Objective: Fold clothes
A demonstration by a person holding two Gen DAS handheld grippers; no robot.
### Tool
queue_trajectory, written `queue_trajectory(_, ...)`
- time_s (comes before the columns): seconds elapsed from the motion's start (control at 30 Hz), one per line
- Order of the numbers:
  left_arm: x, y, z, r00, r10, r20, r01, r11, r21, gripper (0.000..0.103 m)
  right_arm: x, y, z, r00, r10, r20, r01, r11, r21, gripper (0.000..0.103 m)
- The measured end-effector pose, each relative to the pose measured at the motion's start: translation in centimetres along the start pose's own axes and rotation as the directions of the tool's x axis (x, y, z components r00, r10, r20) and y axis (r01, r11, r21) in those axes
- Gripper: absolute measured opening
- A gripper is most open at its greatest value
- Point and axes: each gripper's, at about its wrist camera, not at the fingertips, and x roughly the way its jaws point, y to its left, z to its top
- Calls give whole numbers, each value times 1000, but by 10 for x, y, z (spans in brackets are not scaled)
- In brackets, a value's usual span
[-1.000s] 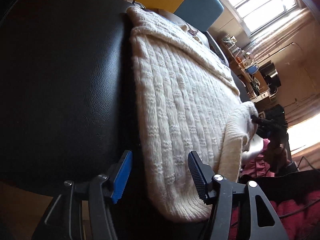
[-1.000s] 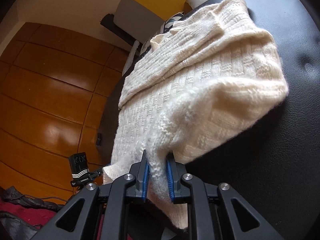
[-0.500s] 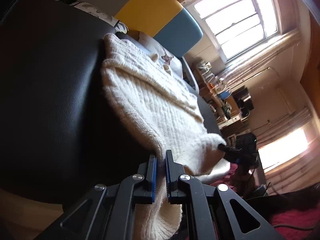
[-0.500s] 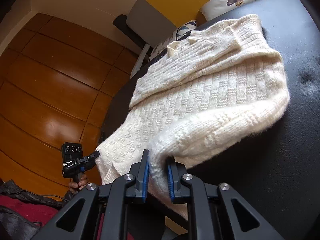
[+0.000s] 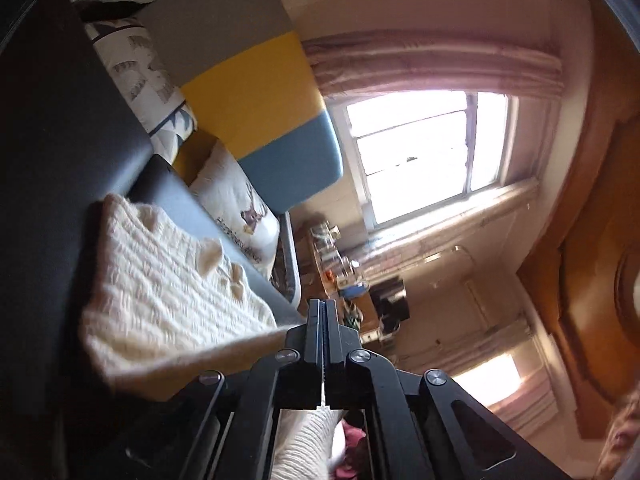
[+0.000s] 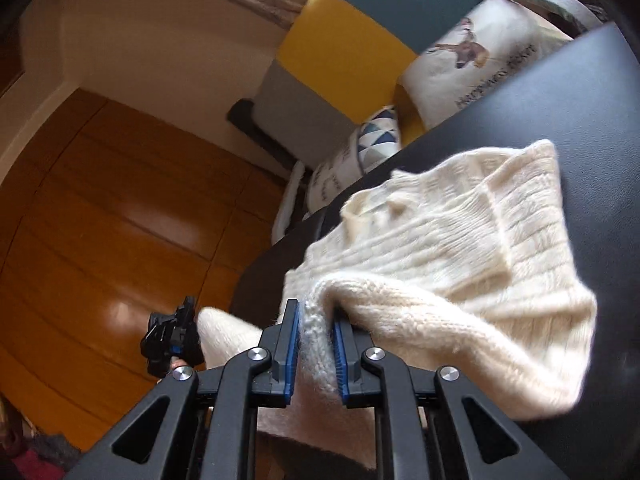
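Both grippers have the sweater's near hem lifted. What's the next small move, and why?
Probably carry both forward toward the collar end. The right gripper and left gripper are each shut on the cream knit sweater, whose near edge is raised off the black cushion and curling over the flat part, so the fold is only half made.

Daylight floods in from the blown-out, pure white window (image 5: 424,156); no detail in the panes. Warm cast on walls. Glossy orange wooden wall panels (image 6: 120,240) carry soft specular glare. Black leather surface (image 5: 52,160) is underexposed. Cream knitted sweater (image 6: 460,264) is motion-blurred in both views. Strong fisheye bending, dark vignette at corners.
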Motion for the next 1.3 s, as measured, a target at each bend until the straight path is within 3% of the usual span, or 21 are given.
queue_trajectory(0.07, 27, 32, 26, 995, 99, 14, -97, 992, -82, 0, 20, -31, 13, 996, -81, -26, 83, 993, 87, 15)
queue_trajectory(0.13, 50, 60, 37, 982, 189, -20, -190, 972, -140, 0, 41, -63, 26, 986, -159, -58, 166, 971, 171, 15)
queue_trajectory(0.23, 70, 85, 40, 950, 304, -75, -313, 937, -159, 0, 54, -87, 22, 987, -141, -74, 153, 967, 205, 11)
queue_trajectory(0.4, 49, 82, 30, 939, 332, -85, -340, 936, -90, 0, 51, -86, 13, 990, -123, -74, 133, 978, 159, 10)
queue_trajectory(0.5, 31, 79, 19, 933, 337, -129, -346, 936, -57, 2, 49, -86, 8, 989, -115, -89, 128, 981, 148, 10)
queue_trajectory(0.57, 18, 79, 6, 923, 347, -164, -355, 934, -22, 11, 48, -86, 4, 989, -110, -99, 124, 982, 142, 10)
queue_trajectory(0.63, 11, 80, -8, 920, 328, -217, -337, 941, -8, 36, 47, -85, 1, 988, -106, -109, 120, 984, 135, 10)
queue_trajectory(0.7, 6, 82, -18, 915, 315, -253, -326, 945, -3, 44, 46, -85, -3, 988, -101, -119, 116, 985, 128, 10)
queue_trajectory(0.87, 20, 86, -23, 897, 328, -297, -337, 941, 24, 43, 43, -83, -8, 989, -96, -113, 111, 985, 134, 10)
queue_trajectory(0.9, 25, 87, -23, 893, 327, -308, -336, 941, 26, 38, 47, -84, -6, 989, -97, -112, 112, 985, 132, 10)
queue_trajectory(0.93, 31, 87, -23, 890, 326, -318, -335, 942, 28, 19, 52, -84, -3, 989, -98, -110, 112, 985, 130, 10)
queue_trajectory(0.97, 36, 87, -24, 885, 337, -322, -344, 938, 36, 11, 51, -84, -4, 989, -99, -109, 113, 985, 129, 10)
queue_trajectory(1.0, 38, 85, -26, 881, 351, -316, -354, 934, 51, 11, 51, -82, -6, 988, -102, -115, 116, 985, 125, 10)
queue_trajectory(1.2, 8, 51, -53, 906, 311, -287, -287, 950, 125, 10, 48, -60, -41, 962, -129, -239, 143, 989, 42, 10)
queue_trajectory(1.3, -15, 40, -81, 883, 346, -317, -303, 936, 178, 9, 38, -52, -73, 952, -118, -283, 130, 991, 25, 10)
